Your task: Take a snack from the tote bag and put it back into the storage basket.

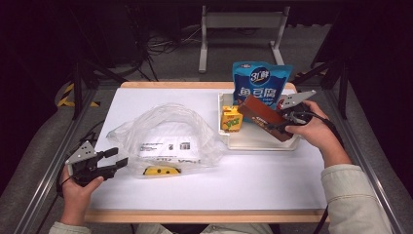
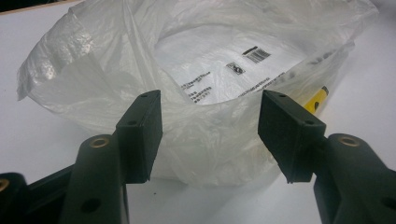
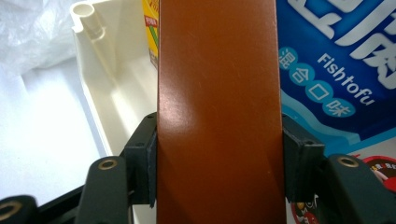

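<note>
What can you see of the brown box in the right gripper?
The brown box is long, flat and rectangular, with a smooth, slightly glossy face like coated cardboard. The right gripper clamps it across its width, a pad on each long edge. It is tilted over the white tray, in front of the blue snack bag.

Blue fish tofu pkt point(image 1: 261, 81) & yellow carton point(image 1: 232, 118) in tray point(image 1: 258, 144)

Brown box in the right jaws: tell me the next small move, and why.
Probably lift the brown box clear of the white tray and carry it toward the plastic bag. The right gripper already clamps its sides, and the left gripper waits open at the bag's mouth.
</note>
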Available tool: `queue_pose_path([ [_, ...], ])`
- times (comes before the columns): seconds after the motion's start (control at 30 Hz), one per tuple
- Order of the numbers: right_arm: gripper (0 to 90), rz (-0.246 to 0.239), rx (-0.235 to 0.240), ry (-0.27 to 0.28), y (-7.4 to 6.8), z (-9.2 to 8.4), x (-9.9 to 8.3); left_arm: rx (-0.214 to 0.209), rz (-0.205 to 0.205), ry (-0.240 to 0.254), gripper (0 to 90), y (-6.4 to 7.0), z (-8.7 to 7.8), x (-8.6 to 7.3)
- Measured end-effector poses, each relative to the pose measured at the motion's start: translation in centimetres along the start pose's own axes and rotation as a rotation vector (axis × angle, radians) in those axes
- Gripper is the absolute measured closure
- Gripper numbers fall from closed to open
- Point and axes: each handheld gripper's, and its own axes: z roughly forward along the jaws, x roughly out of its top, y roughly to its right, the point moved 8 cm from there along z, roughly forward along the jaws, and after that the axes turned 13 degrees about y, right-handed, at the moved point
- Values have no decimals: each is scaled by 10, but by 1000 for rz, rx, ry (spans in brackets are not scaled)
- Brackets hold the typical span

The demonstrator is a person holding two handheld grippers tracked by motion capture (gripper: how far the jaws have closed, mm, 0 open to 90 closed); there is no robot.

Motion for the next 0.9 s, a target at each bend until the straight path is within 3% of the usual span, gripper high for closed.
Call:
queue_pose_path([
  [0.43, 422, -32, -4, -89, 4, 4, -16, 0, -1, 2, 408, 0, 0, 0],
  [0.73, 423, -49, 1, -111, 5, 1, -23, -1, 1, 1, 408, 0, 0, 0],
  [0.9, 425, -94, 20, -148, 4, -1, -27, 0, 0, 0, 408, 0, 0, 0],
])
